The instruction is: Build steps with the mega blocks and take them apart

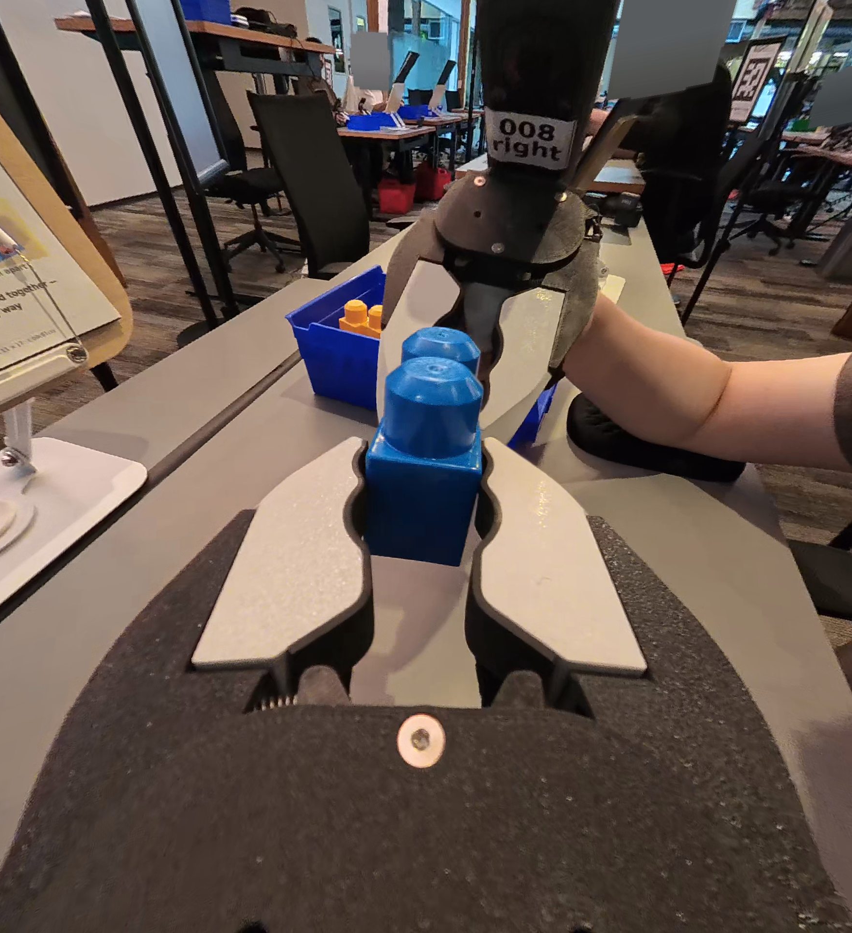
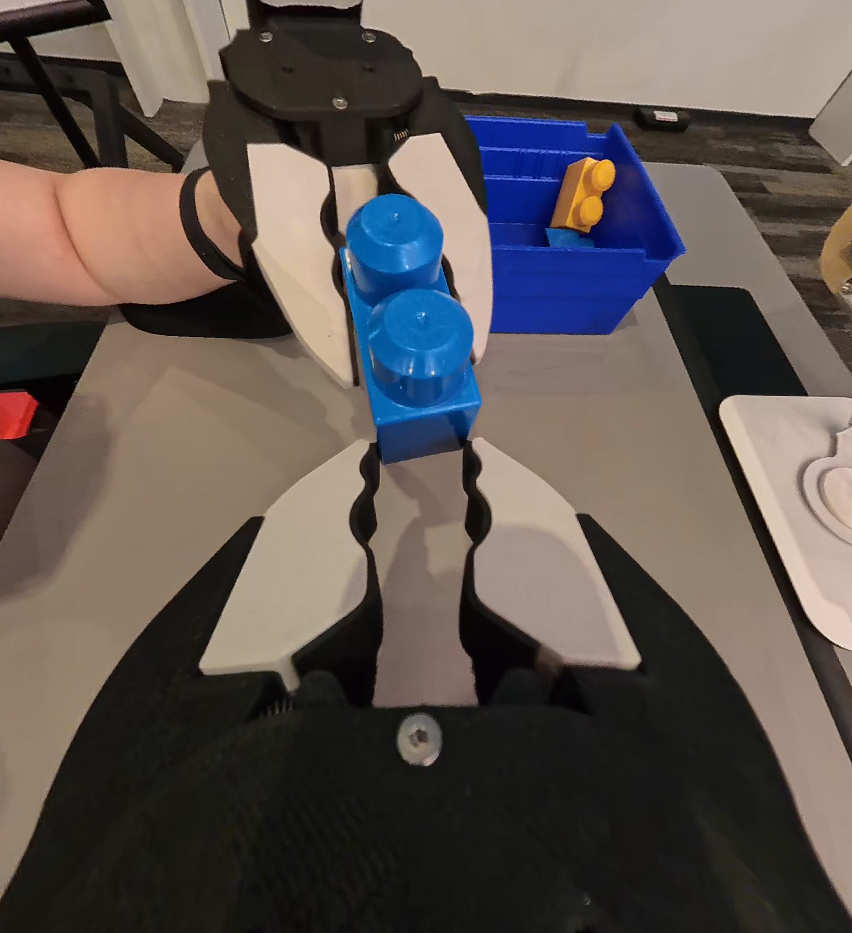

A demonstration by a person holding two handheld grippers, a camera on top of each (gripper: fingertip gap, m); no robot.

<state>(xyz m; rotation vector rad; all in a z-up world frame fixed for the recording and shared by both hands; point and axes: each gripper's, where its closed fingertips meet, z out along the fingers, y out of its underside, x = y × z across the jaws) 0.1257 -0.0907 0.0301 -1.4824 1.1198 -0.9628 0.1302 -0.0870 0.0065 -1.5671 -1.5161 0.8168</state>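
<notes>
Left wrist view, far left of frame: sign (image 1: pixel 20 282) on a wood-edged board, clear plastic front, standing on a flat white base (image 1: pixel 35 510) w/ rounded corners. Table (image 1: pixel 171 580) is smooth matte grey.

Centre frame: my left gripper (image 1: pixel 422 497), pale grey plates on grainy black backing w/ wavy inner edges, is clamped on the near end of the blue block (image 1: pixel 421 510). Block is glossy hard plastic, a rectangular body w/ two round, taper-topped studs in a row running away from me. Behind it, mid-left: blue bin (image 1: pixel 335 363), ribbed plastic, orange block (image 1: pixel 360 318) inside. Upper centre: my right gripper (image 1: pixel 469 383) comes down from above, black body w/ a white label; its fingers straddle the far stud. Whether they touch the block I can't tell from here. Right of frame: my forearm resting on a black pad (image 1: pixel 631 444).

Right wrist view, left of frame: forearm w/ black strap. Centre: left gripper (image 2: pixel 416 348) up top, squeezing the block (image 2: pixel 421 424) at the far stud's sides. Lower centre: right gripper (image 2: pixel 421 444), tips at the block's near end-face corners, at most just touching; grip not clear, can't tell. Upper right: bin (image 2: pixel 580 282) w/ ribbed back wall, orange two-stud block (image 2: pixel 583 194) tilted inside, a blue piece under it. Far right: white base (image 2: pixel 792 505) w/ round embossed disc.
</notes>
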